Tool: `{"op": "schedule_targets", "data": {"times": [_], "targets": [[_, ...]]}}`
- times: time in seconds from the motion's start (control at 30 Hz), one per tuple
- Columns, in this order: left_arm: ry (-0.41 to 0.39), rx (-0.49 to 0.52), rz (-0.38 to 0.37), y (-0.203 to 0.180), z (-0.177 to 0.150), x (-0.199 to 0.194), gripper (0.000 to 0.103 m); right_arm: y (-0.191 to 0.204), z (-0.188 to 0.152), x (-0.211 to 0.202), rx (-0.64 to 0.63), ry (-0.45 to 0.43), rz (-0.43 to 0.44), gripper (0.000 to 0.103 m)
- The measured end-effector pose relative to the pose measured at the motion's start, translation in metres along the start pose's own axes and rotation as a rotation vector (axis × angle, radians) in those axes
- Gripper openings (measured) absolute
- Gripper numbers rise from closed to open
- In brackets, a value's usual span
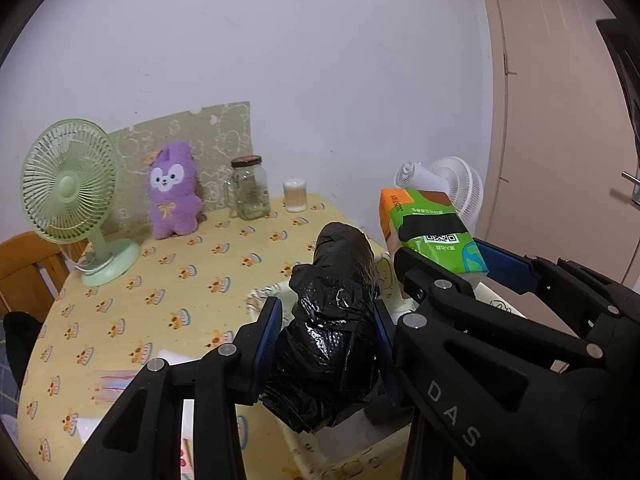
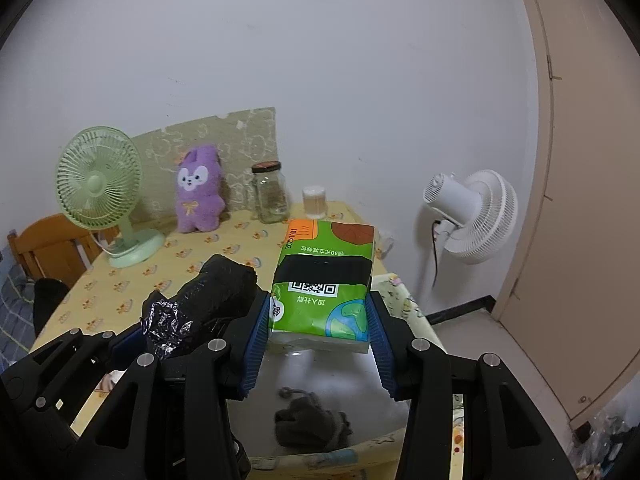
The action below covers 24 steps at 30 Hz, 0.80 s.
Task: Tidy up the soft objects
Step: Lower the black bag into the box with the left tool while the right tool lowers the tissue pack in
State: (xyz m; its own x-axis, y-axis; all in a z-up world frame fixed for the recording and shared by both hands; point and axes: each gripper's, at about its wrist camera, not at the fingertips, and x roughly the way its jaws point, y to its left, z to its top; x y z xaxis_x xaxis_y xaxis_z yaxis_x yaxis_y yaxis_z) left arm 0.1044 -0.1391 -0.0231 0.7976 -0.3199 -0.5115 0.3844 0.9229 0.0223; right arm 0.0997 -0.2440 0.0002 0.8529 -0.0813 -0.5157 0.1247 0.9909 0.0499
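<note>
**Both grippers loaded above the storage box at the near right of the table**

Left wrist view: the left gripper [image 1: 326, 330] is clamped on a roll of black plastic bags [image 1: 340, 312], its blue pads pressing the crinkled plastic from both sides, the roll sticking out toward the far side. Just to the right, the right gripper [image 1: 440, 264] holds a green tissue pack [image 1: 430, 236], lifted and tilted, with its orange end farthest away. Below the roll lies the patterned rim of a fabric box [image 1: 264, 292]; how much of its inside is filled cannot be made out from here. The yellow printed tablecloth [image 1: 160, 272] stretches off to the left. Along the far edge stand a green desk fan [image 1: 70, 184], a purple plush toy [image 1: 174, 196] leaning against a patterned board, a glass jar [image 1: 249, 190] and a small clear tub [image 1: 295, 196]. A white fan [image 1: 452, 184] stands beyond the table on the right.

Right wrist view: the right gripper [image 2: 320, 318] pinches the near end of the tissue pack [image 2: 324, 280] between its blue pads, the pack reaching away over the table. To the left, the black roll [image 2: 212, 292] sits in the left gripper [image 2: 132, 338], which is largely hidden behind it. Directly beneath the pack is the open fabric box [image 2: 396, 292], with a dark grey knitted item [image 2: 312, 424], possibly a glove, lying on its pale floor. The plush toy [image 2: 198, 190] and green fan [image 2: 100, 184] stay far left; the white fan [image 2: 476, 212] stands at the right near a beige door [image 2: 592, 160].
</note>
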Motion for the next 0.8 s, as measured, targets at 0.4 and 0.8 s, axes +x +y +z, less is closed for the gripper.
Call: {"op": "schedule_targets", "data": {"times": [0.4, 0.8], "targets": [[0.055, 0.020, -0.065, -0.022, -0.002, 0.028, 0.049, -0.033, -0.011, 0.018, 0.078, 0.052, -0.053, 0.050], [0.110, 0.061, -0.061, -0.035, -0.008, 0.038, 0.084, -0.046, -0.021, 0.034, 0.117, 0.102, -0.035, 0.050]]}}
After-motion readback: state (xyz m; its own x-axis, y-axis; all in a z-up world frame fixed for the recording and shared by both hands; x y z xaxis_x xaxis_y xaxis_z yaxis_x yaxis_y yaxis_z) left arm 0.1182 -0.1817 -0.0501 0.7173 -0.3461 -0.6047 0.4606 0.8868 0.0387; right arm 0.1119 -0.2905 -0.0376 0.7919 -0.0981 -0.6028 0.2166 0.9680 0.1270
